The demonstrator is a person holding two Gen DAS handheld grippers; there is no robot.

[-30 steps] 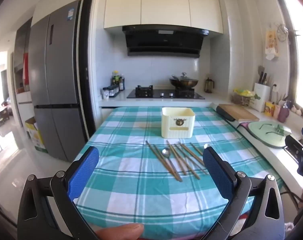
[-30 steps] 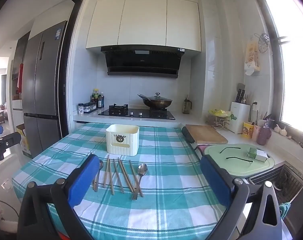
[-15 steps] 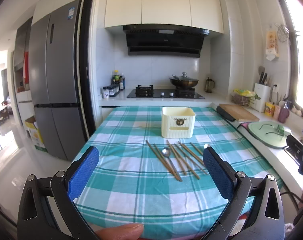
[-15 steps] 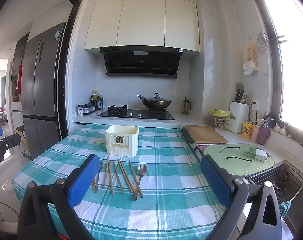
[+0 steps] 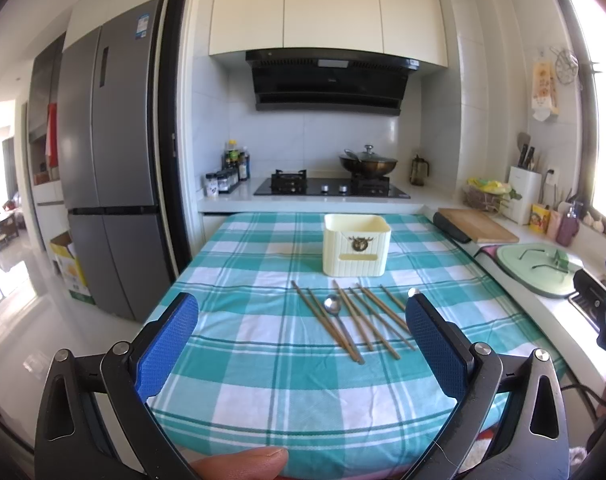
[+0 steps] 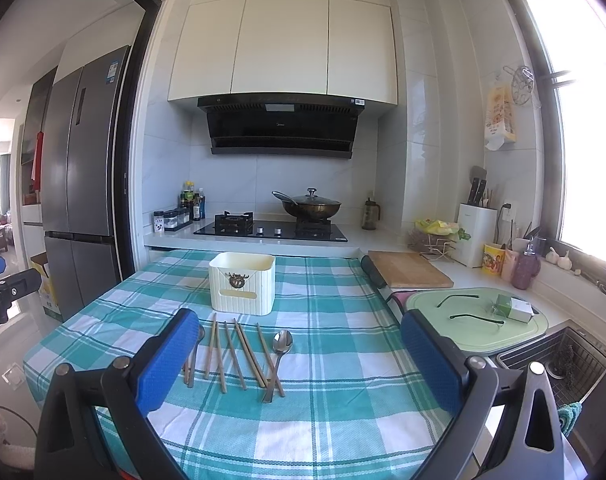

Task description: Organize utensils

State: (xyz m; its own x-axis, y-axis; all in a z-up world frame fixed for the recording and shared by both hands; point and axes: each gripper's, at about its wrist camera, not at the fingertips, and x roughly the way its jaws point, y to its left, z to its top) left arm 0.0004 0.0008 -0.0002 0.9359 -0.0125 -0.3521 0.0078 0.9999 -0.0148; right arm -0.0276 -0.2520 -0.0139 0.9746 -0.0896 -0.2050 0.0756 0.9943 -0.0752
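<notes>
Almost nothing has changed over the last second: both grippers stay raised short of the cream holder [image 5: 357, 245], so sorting has not begun. The left gripper [image 5: 302, 346] and right gripper [image 6: 299, 360] gape wide, empty. Chopsticks [image 6: 239, 350] and spoons [image 6: 281, 344] lie just before the holder.

Sunlit kitchen [image 6: 287, 184], grey fridge [image 5: 111, 160], white cabinets [image 6: 283, 46]
</notes>
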